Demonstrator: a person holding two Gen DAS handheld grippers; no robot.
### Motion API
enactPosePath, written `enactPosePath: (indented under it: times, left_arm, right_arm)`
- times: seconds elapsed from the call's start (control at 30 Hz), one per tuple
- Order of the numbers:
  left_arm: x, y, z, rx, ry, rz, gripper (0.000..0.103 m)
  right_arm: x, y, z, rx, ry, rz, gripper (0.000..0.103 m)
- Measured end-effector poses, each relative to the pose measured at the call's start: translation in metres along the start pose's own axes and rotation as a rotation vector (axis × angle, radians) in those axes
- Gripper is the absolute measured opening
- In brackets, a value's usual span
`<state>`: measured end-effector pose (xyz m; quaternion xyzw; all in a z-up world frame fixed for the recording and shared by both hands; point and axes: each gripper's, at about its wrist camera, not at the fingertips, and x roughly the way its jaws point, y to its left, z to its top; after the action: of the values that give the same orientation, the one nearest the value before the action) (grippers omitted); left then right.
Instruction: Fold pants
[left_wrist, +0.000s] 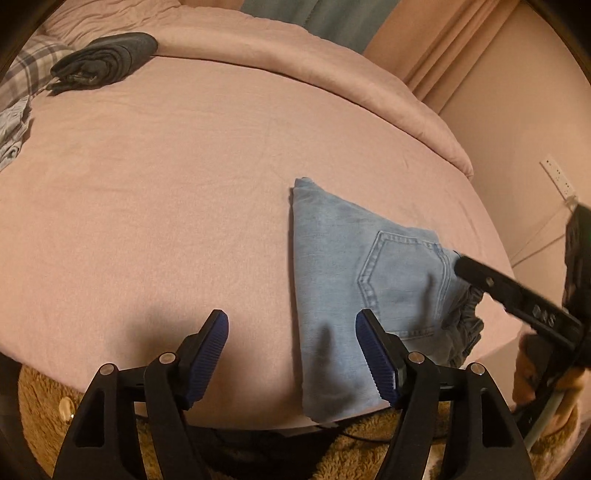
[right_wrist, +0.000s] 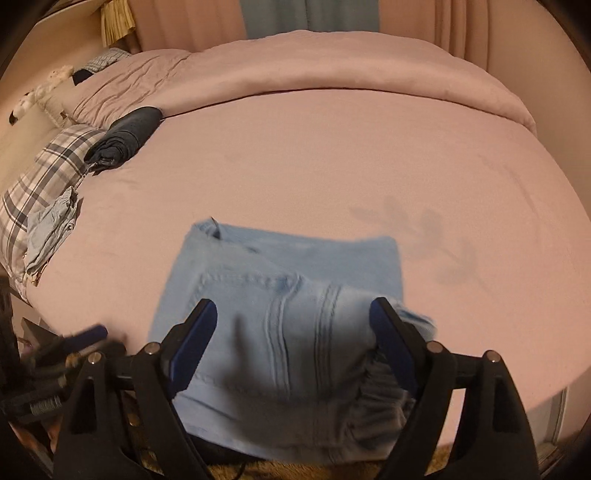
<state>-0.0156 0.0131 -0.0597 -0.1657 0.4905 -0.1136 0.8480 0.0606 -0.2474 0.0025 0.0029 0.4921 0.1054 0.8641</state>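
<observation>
1. the light blue pants (left_wrist: 351, 280) lay folded into a compact stack on the pink bed sheet (left_wrist: 166, 206), close to the near edge of the bed, back pocket facing up
2. the left gripper (left_wrist: 291, 354) hovered over the near edge with its blue-padded fingers (left_wrist: 216, 339) spread wide and holding nothing; its right finger sat over the left part of the jeans, though contact could not be judged
3. the right gripper (right_wrist: 293, 332) was also spread open above the waistband end of the pants, nothing clamped between its pads (right_wrist: 199, 332); that view was blurred
4. a dark folded garment (left_wrist: 107, 61) rested far off near the plaid pillow (right_wrist: 48, 173), beside a crumpled pale blue cloth (right_wrist: 51, 225)
5. a pink duvet (right_wrist: 332, 70) was bunched along the far side, and a brown shaggy rug (left_wrist: 40, 398) showed below the bed
</observation>
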Motion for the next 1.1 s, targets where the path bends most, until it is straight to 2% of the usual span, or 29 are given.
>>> enactPosePath:
  times: [0.03,0.13,0.2,0.3,0.4,0.53,0.63,0.8,0.93,1.1]
  left_arm:
    - [0.001,0.001,0.000,-0.001,0.004,0.002,0.071]
    - [0.002,-0.001,0.001,-0.006,0.016,0.011,0.072]
    - [0.008,-0.005,0.006,-0.008,0.023,0.014,0.072]
    - [0.010,-0.006,0.006,-0.008,0.031,0.018,0.072]
    - [0.012,-0.006,0.005,-0.009,0.039,0.021,0.072]
    - [0.014,-0.004,0.005,-0.013,0.047,0.025,0.072]
    - [0.016,-0.004,0.006,-0.017,0.052,0.024,0.072]
    - [0.019,-0.003,0.004,-0.018,0.063,0.027,0.072]
    - [0.024,0.001,0.005,-0.025,0.088,0.033,0.072]
    - [0.027,0.001,0.003,-0.011,0.098,0.042,0.072]
  right_arm:
    - [-0.002,-0.003,-0.003,0.009,0.003,-0.005,0.085]
    - [-0.008,-0.010,-0.011,0.015,0.001,-0.113,0.085]
    - [-0.005,-0.019,-0.014,0.030,0.009,-0.110,0.085]
    - [0.013,-0.037,-0.023,0.115,0.089,-0.107,0.084]
    - [0.033,-0.041,-0.032,0.096,0.097,-0.074,0.080]
    - [0.027,-0.041,-0.031,0.111,0.068,-0.066,0.047]
    - [0.008,-0.034,-0.033,0.075,0.029,-0.049,0.035]
    - [-0.015,-0.038,-0.037,0.101,0.012,-0.013,0.033]
    - [0.016,-0.044,-0.051,0.114,0.100,-0.056,0.041]
    - [0.023,-0.045,-0.056,0.101,0.095,-0.075,0.044]
